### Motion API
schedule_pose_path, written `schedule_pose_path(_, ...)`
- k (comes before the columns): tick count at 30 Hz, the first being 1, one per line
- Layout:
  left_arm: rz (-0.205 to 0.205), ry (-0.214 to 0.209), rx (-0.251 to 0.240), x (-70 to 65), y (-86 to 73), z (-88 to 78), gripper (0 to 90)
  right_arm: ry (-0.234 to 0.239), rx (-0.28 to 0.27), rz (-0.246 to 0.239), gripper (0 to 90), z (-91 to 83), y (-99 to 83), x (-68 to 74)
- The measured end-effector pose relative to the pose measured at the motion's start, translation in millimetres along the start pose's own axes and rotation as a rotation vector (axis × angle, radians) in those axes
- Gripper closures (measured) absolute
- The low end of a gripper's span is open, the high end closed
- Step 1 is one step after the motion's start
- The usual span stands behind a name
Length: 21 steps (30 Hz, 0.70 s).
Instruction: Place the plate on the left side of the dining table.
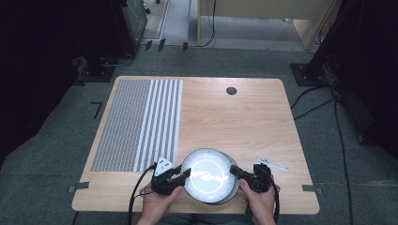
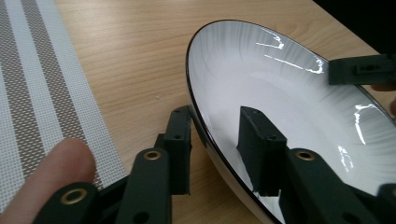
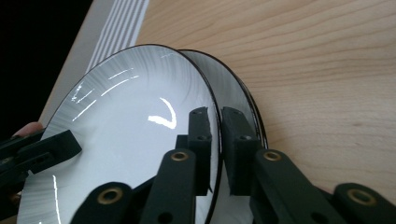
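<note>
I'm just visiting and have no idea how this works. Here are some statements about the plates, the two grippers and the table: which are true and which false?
1. The left gripper has its fingers on either side of the top plate's rim. True.
2. The right gripper hangs open, well away from the plates. False: its fingers are closed on the top plate's rim, opposite the left one.
3. A second plate lies under the top one. True, as the right gripper view shows.
4. The plates sit on the striped placemat. False: they are over bare wood near the table's front edge, right of the mat.
5. The top plate holds food. False: its white inside is empty.
</note>
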<state>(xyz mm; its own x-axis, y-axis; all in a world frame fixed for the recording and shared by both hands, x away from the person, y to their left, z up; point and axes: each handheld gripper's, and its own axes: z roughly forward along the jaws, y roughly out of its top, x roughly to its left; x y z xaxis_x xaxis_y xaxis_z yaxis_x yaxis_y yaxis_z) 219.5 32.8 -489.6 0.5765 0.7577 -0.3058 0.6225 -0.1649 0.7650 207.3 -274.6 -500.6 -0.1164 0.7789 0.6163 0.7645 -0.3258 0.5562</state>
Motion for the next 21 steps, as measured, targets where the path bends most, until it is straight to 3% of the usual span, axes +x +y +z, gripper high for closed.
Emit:
schedule_pose_path(2, 0.002, -0.006, 0.014, 0.6, -0.4, 0.2, 56.7, 0.029, 0.005, -0.002, 74.6, 1.6, 0.1, -1.1)
schedule_pose_path(6, 0.013, 0.003, 0.011, 2.2, -1.8, -3.1, 58.2, 0.039, 0.002, -0.023, 69.3, 0.7, -1.0, 0.4)
schedule_pose_path(10, 0.030, 0.006, 0.020, 1.0, -0.4, -5.5, 57.0, 0.010, 0.023, -0.097, 68.9, -1.6, -3.0, 4.8)
schedule_pose_path(16, 0.013, -0.021, 0.039, 1.7, -1.9, -6.3, 55.1, -0.060, 0.058, -0.150, 70.6, -4.0, -6.0, 13.1)
schedule_pose_path(21, 0.015, -0.050, 0.052, -0.2, -4.4, -6.0, 57.3, -0.080, 0.085, -0.135, 75.5, 0.9, -7.3, 13.6)
